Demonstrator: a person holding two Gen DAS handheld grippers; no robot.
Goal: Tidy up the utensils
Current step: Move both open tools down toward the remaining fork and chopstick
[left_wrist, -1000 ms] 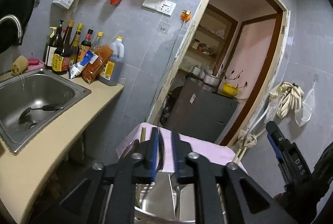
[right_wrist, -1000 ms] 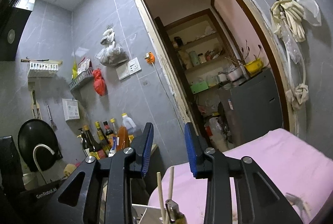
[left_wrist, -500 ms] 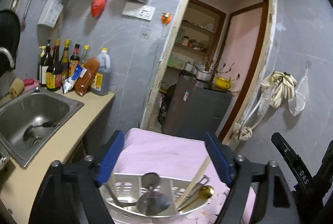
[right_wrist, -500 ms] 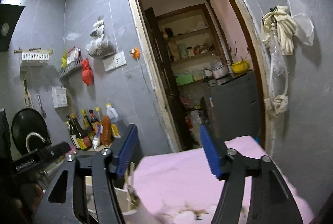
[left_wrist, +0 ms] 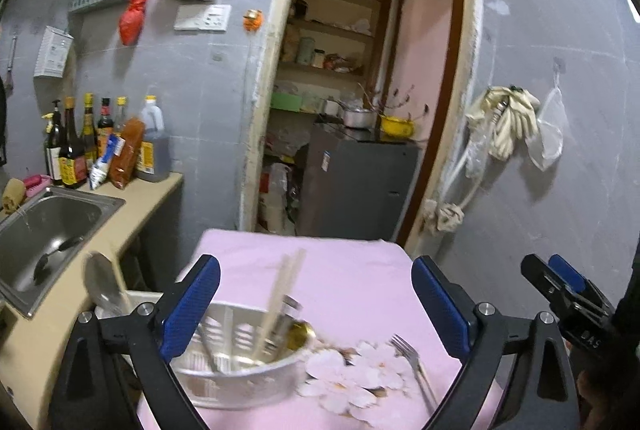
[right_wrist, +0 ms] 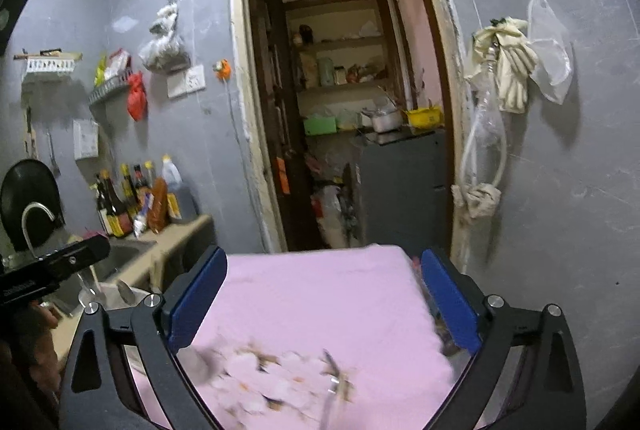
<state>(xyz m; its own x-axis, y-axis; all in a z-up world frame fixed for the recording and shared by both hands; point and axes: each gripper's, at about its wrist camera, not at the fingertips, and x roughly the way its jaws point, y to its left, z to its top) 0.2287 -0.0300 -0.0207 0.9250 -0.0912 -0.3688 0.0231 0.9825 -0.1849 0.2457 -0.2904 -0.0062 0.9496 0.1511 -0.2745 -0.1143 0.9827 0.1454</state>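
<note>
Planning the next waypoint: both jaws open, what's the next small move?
Probably ease the right hand-held gripper down onto the fork lying loose on the pink cloth, beside the white basket that already holds chopsticks. Both jaws have just been opening, nothing between them.

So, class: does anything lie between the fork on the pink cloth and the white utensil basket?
Nothing visible does. The fork lies right of the white utensil basket, with only flower-printed pink cloth between them.

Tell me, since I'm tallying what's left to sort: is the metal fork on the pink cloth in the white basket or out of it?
Out. The metal fork lies flat on the pink cloth, right of the white slotted basket.
</note>
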